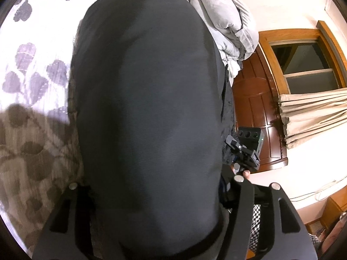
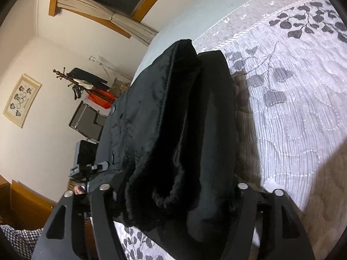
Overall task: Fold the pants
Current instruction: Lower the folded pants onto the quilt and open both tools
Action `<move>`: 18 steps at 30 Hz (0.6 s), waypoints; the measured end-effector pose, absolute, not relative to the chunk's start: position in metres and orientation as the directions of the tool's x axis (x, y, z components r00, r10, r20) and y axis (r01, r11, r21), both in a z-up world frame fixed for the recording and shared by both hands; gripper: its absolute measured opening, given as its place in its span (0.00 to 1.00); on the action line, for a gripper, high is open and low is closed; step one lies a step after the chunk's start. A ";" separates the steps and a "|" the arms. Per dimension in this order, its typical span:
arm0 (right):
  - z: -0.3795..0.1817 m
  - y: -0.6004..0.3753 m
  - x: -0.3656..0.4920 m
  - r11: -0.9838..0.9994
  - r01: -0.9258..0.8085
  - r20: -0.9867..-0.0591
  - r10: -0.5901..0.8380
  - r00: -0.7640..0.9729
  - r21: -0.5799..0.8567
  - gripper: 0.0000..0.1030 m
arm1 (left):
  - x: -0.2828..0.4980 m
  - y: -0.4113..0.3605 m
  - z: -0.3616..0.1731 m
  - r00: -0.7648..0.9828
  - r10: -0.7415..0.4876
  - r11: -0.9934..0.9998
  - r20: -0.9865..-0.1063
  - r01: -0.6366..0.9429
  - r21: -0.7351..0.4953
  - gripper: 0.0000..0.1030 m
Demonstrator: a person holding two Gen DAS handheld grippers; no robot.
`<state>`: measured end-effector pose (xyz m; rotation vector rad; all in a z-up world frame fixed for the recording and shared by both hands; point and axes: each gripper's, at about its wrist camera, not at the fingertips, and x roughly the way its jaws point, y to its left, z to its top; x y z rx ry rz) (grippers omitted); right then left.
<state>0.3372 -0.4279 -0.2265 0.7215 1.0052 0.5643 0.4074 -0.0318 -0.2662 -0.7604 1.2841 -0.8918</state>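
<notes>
Left gripper (image 1: 151,216): nearest the camera, pinching dark pants (image 1: 147,91), which drape up over its fingers and hide them.
Right gripper (image 2: 173,205): clamped on the fleece-lined waistband, cloth bunched between its arms.
Pants: lifted, hanging above the leaf-patterned bedspread (image 2: 292,99).
Risk: thick layers could slip from either grip, or the edges land misaligned, because draped cloth blocks both cameras' view.
Background: folded grey duvet (image 1: 225,23), window (image 1: 308,65).
</notes>
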 end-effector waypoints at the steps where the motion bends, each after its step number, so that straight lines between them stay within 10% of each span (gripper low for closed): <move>1: -0.225 -0.429 0.335 0.646 -0.095 -0.551 0.711 0.436 0.758 0.69 | 0.405 -0.030 -0.264 0.061 -0.877 0.480 -0.476 0.134 -0.867 0.60; 18: -0.220 -0.463 0.259 0.681 -0.008 -0.583 0.632 0.511 0.732 0.71 | 0.341 0.021 -0.233 0.225 -0.768 0.633 -0.600 0.121 -0.765 0.84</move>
